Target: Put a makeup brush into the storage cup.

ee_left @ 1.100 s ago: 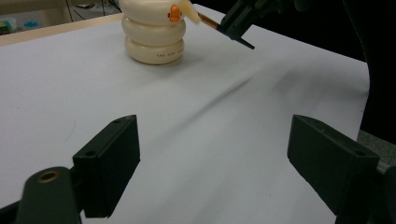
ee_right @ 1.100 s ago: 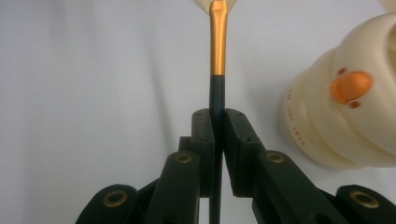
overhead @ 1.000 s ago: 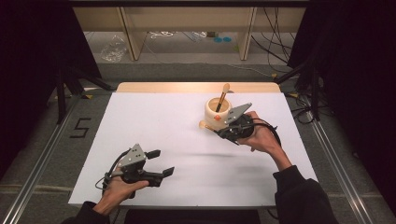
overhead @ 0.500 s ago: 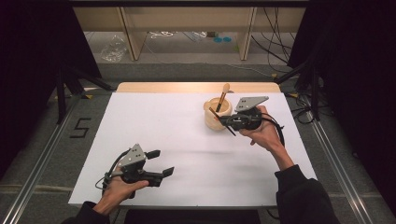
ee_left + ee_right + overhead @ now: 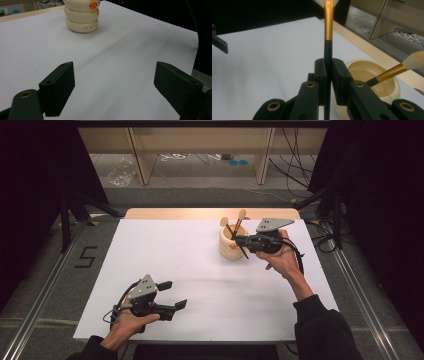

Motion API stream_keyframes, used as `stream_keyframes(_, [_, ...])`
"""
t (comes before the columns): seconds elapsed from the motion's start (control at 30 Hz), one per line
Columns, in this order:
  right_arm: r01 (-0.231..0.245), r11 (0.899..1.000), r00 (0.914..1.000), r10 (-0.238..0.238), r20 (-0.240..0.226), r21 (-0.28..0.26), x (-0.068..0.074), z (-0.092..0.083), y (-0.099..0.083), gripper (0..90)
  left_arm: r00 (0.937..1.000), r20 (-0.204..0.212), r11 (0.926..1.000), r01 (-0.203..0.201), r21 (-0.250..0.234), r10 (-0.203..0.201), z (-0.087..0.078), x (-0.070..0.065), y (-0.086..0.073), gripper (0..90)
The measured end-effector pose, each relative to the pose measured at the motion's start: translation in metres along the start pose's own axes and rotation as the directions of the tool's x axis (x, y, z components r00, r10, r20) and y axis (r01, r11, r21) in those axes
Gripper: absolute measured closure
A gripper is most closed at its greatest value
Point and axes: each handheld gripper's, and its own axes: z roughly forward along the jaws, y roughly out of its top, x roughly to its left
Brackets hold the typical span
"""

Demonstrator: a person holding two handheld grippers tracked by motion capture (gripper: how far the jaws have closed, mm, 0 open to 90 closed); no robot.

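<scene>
A cream ribbed cup point(image 5: 227, 251) stands at the back right of the white sheet point(image 5: 200, 270), with one gold-and-black brush point(image 5: 241, 216) leaning in it. My right gripper point(image 5: 240, 241) is level at the cup's right rim and shut on a second brush point(image 5: 226, 223). In the right gripper view its pads point(image 5: 321, 72) pinch the brush's black handle point(image 5: 328, 27) upright, beside the cup point(image 5: 372, 75) and the other brush point(image 5: 397, 68). My left gripper point(image 5: 173, 294) rests open near the front left. Nothing lies between its fingers point(image 5: 60, 85), and the cup point(image 5: 82, 15) is far ahead.
A strip of wooden tabletop point(image 5: 210, 213) runs behind the sheet. Metal rails point(image 5: 45, 285) flank the table on both sides. Beyond it, shelf legs point(image 5: 137, 155) and cables point(image 5: 295, 150) are on the floor. Black curtains hang at left and right.
The right gripper has turned from a downward tilt to level and shifted slightly right at the cup, bringing its brush more upright. The left gripper has stayed where it was.
</scene>
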Motion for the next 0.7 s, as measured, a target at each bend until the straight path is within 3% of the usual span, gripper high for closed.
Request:
stream_keyframes(0.07, [-0.021, 1.000, 0.9998, 0.021, 0.002, -0.005, -0.002, -0.001, 0.001, 83.0, 1.0000, -0.001, 1.0000, -0.002, 0.004, 0.002, 0.000, 0.000, 0.000, 16.9])
stream_keyframes(0.37, [-0.027, 0.998, 0.9993, 0.029, 0.026, -0.065, -0.009, 0.005, 0.014, 83.1, 1.0000, -0.005, 1.0000, 0.001, 0.000, -0.001, -0.001, 0.001, 0.000, 16.9])
stream_keyframes(0.7, [-0.086, 0.991, 0.9944, 0.092, 0.052, -0.102, -0.021, 0.010, 0.013, 83.0, 0.9999, -0.006, 1.0000, -0.008, 0.004, 0.008, -0.001, 0.001, 0.001, 16.9])
